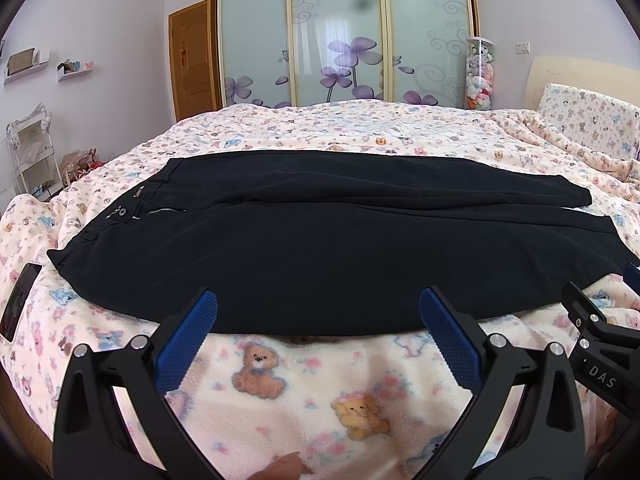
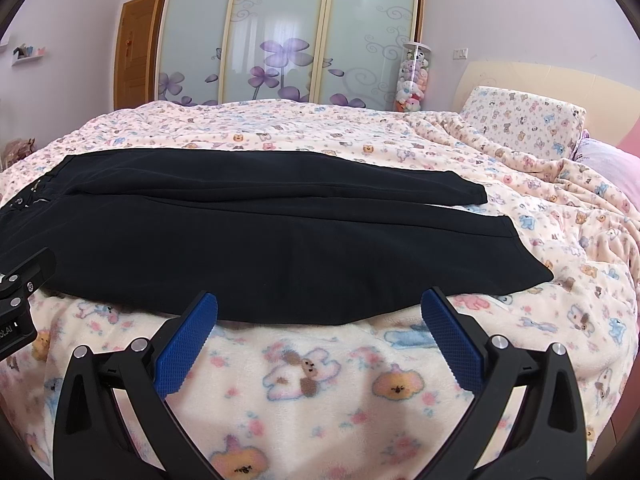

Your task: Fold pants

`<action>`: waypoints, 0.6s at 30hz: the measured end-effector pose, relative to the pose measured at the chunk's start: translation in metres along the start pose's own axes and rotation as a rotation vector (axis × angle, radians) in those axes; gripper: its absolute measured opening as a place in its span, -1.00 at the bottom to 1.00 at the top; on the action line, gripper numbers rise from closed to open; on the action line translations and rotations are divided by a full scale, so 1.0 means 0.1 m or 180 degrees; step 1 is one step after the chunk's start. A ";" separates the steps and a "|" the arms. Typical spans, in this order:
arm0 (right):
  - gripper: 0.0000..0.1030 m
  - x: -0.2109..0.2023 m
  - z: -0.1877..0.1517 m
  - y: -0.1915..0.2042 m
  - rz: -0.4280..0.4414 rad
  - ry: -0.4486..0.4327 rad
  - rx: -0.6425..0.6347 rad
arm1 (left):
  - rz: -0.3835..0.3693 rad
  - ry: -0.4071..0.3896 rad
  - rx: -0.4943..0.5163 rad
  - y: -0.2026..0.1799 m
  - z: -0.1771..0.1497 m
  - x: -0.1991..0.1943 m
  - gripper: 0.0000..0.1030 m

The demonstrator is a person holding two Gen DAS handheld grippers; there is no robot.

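Observation:
Black pants point(image 1: 320, 248) lie flat and sideways on the bed, waistband with zipper point(image 1: 164, 211) to the left, leg cuffs to the right; they also show in the right wrist view point(image 2: 260, 248). The far leg lies beside the near one. My left gripper point(image 1: 318, 300) is open and empty, its blue fingertips point(image 1: 206, 308) at the near edge of the pants, toward the waist half. My right gripper point(image 2: 319, 300) is open and empty at the near edge closer to the cuffs point(image 2: 516, 252). The right gripper's body shows at the left view's right edge point(image 1: 592, 332).
A teddy-bear print blanket point(image 1: 320, 392) covers the bed. A dark phone point(image 1: 18, 300) lies at the bed's left edge. Pillows point(image 2: 528, 120) and headboard sit far right. A sliding wardrobe point(image 1: 340, 32), a door and a white rack point(image 1: 30, 148) stand behind.

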State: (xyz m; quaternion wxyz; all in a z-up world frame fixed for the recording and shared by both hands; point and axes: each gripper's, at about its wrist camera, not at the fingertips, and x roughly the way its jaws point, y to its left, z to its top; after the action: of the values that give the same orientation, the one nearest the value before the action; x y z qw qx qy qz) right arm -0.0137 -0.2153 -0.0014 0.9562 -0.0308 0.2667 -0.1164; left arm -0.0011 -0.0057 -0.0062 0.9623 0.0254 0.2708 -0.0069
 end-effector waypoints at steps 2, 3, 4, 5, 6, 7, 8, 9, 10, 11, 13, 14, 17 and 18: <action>0.97 0.00 0.00 0.00 0.0000 0.0000 0.0000 | -0.0007 0.0001 -0.0001 0.00 0.00 0.00 0.97; 0.97 0.00 0.00 0.00 0.0001 0.0001 0.0000 | -0.0012 0.0003 -0.0001 -0.03 -0.01 -0.02 0.97; 0.97 0.00 0.00 0.00 0.0000 0.0001 0.0001 | -0.0017 0.0007 0.0000 -0.03 -0.01 -0.02 0.97; 0.97 0.00 0.00 0.00 0.0002 0.0001 0.0001 | -0.0022 0.0012 0.0002 -0.04 -0.02 -0.02 0.97; 0.97 0.00 0.00 0.00 0.0001 0.0002 0.0000 | -0.0029 0.0020 0.0004 -0.03 -0.03 0.01 0.97; 0.97 0.00 0.00 0.00 0.0001 0.0003 0.0000 | -0.0028 0.0024 0.0007 -0.03 -0.03 0.01 0.97; 0.97 0.00 0.00 0.00 0.0001 0.0003 0.0000 | -0.0027 0.0024 0.0009 -0.04 -0.04 0.01 0.97; 0.97 0.01 0.00 0.00 0.0001 0.0002 0.0001 | -0.0028 0.0024 0.0006 -0.03 -0.03 0.01 0.97; 0.97 0.01 0.00 0.00 0.0002 0.0004 0.0001 | -0.0028 0.0025 0.0007 -0.03 -0.03 0.01 0.97; 0.97 0.01 -0.01 0.00 0.0001 0.0004 0.0000 | -0.0027 0.0025 0.0007 -0.04 -0.03 0.01 0.97; 0.97 0.01 -0.01 0.00 0.0002 0.0004 0.0001 | -0.0030 0.0029 0.0006 -0.03 -0.03 0.01 0.97; 0.97 0.01 -0.01 0.00 0.0001 0.0005 0.0001 | -0.0031 0.0029 0.0006 -0.03 -0.03 0.01 0.97; 0.97 0.01 -0.01 0.00 0.0002 0.0007 0.0002 | -0.0029 0.0029 0.0008 -0.03 -0.03 0.01 0.97; 0.97 0.01 -0.01 0.00 0.0001 0.0007 0.0003 | -0.0028 0.0029 0.0007 -0.03 -0.03 0.01 0.97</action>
State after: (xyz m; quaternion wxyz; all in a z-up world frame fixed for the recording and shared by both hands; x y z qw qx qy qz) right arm -0.0129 -0.2158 -0.0029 0.9560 -0.0303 0.2677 -0.1164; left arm -0.0018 -0.0089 -0.0093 0.9609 0.0254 0.2754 -0.0114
